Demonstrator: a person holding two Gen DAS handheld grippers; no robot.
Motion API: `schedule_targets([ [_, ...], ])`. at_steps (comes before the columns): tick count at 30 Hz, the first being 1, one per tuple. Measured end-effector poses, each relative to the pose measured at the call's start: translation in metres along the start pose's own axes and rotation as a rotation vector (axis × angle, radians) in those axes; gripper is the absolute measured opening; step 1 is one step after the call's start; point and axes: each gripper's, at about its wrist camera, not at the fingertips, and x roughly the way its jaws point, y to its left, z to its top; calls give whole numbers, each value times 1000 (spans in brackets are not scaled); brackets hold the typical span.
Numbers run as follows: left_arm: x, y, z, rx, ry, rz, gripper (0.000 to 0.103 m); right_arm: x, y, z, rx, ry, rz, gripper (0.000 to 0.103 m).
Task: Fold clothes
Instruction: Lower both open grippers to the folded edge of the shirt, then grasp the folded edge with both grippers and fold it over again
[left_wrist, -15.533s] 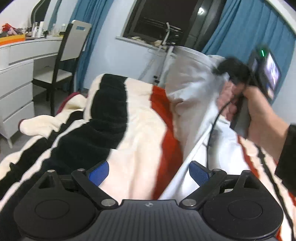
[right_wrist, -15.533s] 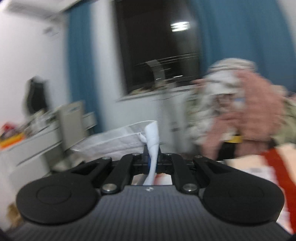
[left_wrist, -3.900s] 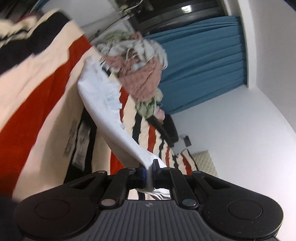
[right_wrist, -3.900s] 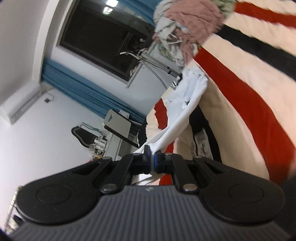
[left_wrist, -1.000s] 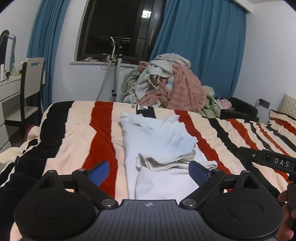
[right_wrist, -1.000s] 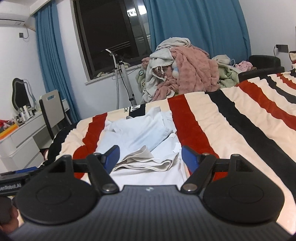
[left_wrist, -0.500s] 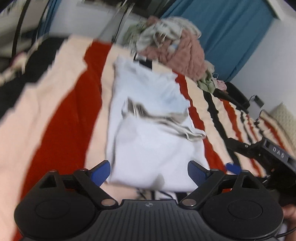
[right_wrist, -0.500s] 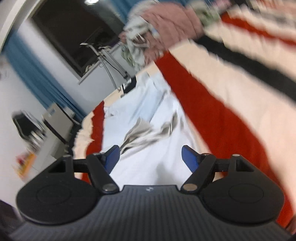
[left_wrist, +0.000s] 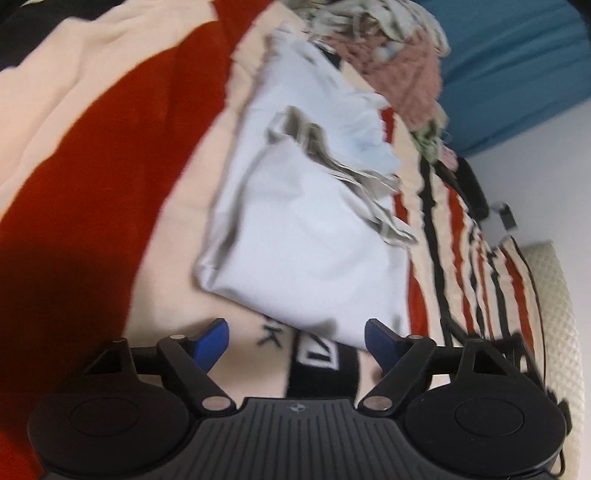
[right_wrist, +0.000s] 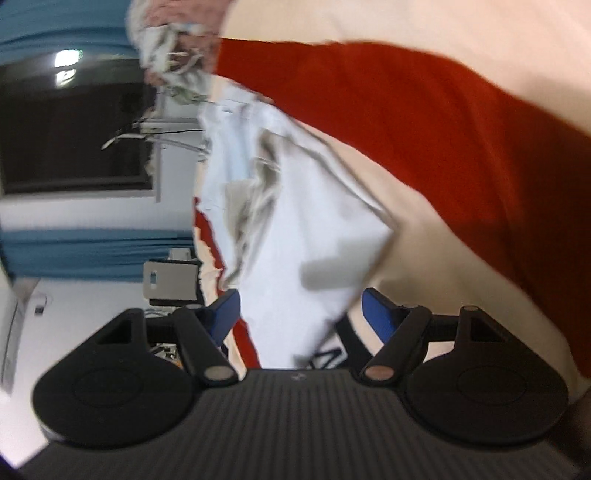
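Both claws gape — white garment (left_wrist: 306, 221) lies folded.

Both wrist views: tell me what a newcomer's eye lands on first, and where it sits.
First, the white garment, lying partly folded on the striped blanket, just ahead of the open left gripper. In the right wrist view its near corner lies between the open right gripper's blue pads. Beyond it, a heap of clothes sits at the blanket's far end.

Blanket (left_wrist: 92, 155) free (pile (left_wrist: 399, 62) beyond)

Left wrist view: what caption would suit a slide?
Open left gripper poised at the near edge of a white garment on a striped blanket.
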Motion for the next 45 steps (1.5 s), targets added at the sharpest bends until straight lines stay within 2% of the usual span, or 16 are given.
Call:
schedule_targets([
  [2, 4, 7, 4, -41, -23, 23, 70, 3, -7, 0, 43, -8, -21, 70],
  [6, 10, 15, 12, -91, -81, 25, 64, 4, -17, 7, 105, -100, -8, 63],
  [8, 14, 14, 14, -83, -101, 29, 54, 9, -17, 9, 94, -106, -9, 53],
  [10, 13, 12, 15, -53, -119, 48, 48, 14, -11, 8, 55, -111, -25, 37],
  [11, 13, 11, 15, -43, -127, 52, 44, 15, -9, 7, 36, -120, -36, 33],
  [13, 9, 10, 15, -36, -139, 41, 35, 14, -1, 7, -11, -158, -54, 14],
  [16, -2, 8, 13, -40, -159, 5, 14, 4, 5, 8, -51, -200, -10, 6],
  [21, -28, 3, 13, -56, -213, -89, 9, -14, 21, 3, -145, -235, 66, 5],
  [27, -74, -12, 8, -56, -274, -201, 8, -43, 39, -2, -187, -253, 134, 5],
  [33, -126, -31, -12, -26, -301, -214, 7, -89, 50, -27, -231, -246, 188, 5],
  [38, -173, -49, -54, 91, -337, -199, 7, -133, 52, -53, -271, -237, 222, 5],
  [43, -204, -49, -97, 120, -351, -205, 7, -175, 44, -88, -367, -265, 218, 5],
  [45, -211, -48, -107, 123, -355, -201, 7, -181, 38, -95, -369, -270, 212, 5],
])
